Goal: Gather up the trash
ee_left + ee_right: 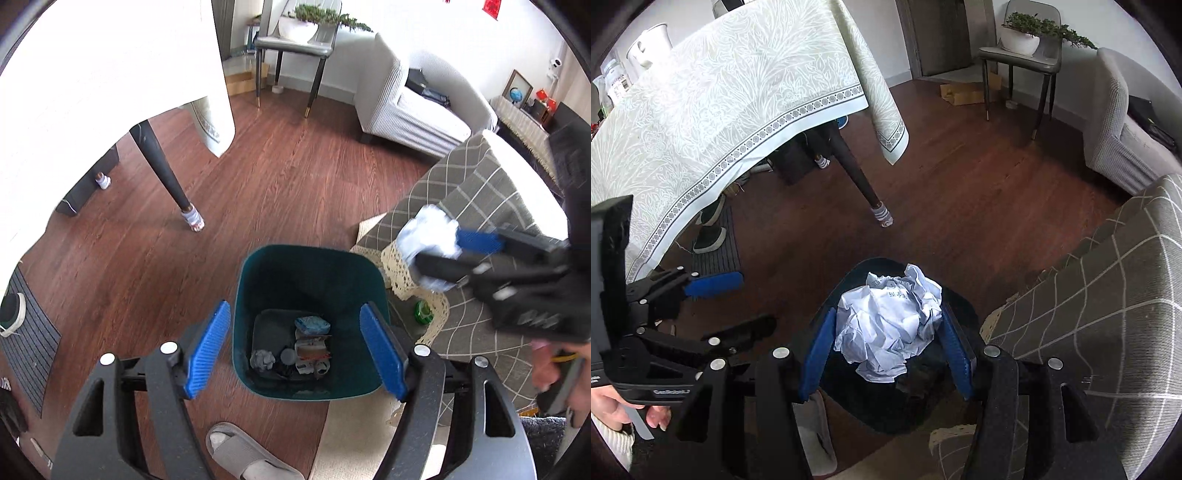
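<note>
A dark teal trash bin [258,266] stands on the wood floor with several bits of trash inside. My left gripper [295,349] is open and empty, held above the bin. My right gripper [886,349] is shut on a crumpled white paper ball [890,325] and holds it above the bin [849,280]. In the left wrist view the right gripper [436,254] and the paper ball [428,230] are to the right of the bin, above the rug's edge. A small green object [424,312] lies on the rug beside the bin.
A table with a pale patterned cloth [720,92] and a dark leg [860,177] stands to the left. A grey checked rug [480,192], a white sofa [406,110], a chair with a plant [295,40] and a grey slipper [243,454] surround the bin.
</note>
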A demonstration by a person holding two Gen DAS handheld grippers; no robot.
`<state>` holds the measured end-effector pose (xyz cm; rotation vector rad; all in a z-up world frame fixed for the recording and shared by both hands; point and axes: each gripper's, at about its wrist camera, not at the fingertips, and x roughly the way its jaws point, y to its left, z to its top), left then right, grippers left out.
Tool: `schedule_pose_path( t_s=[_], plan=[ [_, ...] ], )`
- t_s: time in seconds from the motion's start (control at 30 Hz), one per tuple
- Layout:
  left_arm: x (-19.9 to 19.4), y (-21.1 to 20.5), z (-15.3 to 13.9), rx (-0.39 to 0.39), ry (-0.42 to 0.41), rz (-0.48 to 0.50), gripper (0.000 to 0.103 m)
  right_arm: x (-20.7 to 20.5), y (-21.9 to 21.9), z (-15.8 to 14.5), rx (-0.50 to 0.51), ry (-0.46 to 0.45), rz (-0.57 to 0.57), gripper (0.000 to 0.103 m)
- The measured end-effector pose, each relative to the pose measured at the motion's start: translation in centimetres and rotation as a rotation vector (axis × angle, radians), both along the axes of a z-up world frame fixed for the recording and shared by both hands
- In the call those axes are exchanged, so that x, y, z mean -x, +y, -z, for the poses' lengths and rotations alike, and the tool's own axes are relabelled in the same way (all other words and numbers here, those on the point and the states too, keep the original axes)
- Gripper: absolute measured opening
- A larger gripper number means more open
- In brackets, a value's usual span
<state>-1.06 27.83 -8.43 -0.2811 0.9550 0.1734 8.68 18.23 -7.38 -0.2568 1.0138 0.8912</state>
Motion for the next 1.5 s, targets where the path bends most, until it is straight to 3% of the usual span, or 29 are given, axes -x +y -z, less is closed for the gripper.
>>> schedule_pose_path(
  t_s=[0.33,0.67,1.03,1.27,1.5],
  plan=[
    [0.7,0.1,-3.4,0.003,-0.104,-0.009,0.069,0.6,1.6,3.9,0.098,0.025,-0.005,0.057],
    [1.2,-0.4,-6.4,0.014,-0.177,-0.004,0.048,1.3,3.0,6.9,0.17,0.023,-0.034,0.06],
    [1.7,-1.7,-9.8,0.008,-0.26,0.013,0.046,2.5,2.8,8.9,0.224,0.064,-0.074,0.072],
    [1.3,-2.6,-11.4,0.007,-0.291,0.011,0.045,3.1,1.5,6.7,0.19,-0.012,-0.056,0.072],
    [1.5,-4.3,-14.2,-0.054,-0.337,0.019,0.045,4.0,-1.7,0.2,0.082,-0.137,-0.022,0.064]
  ],
)
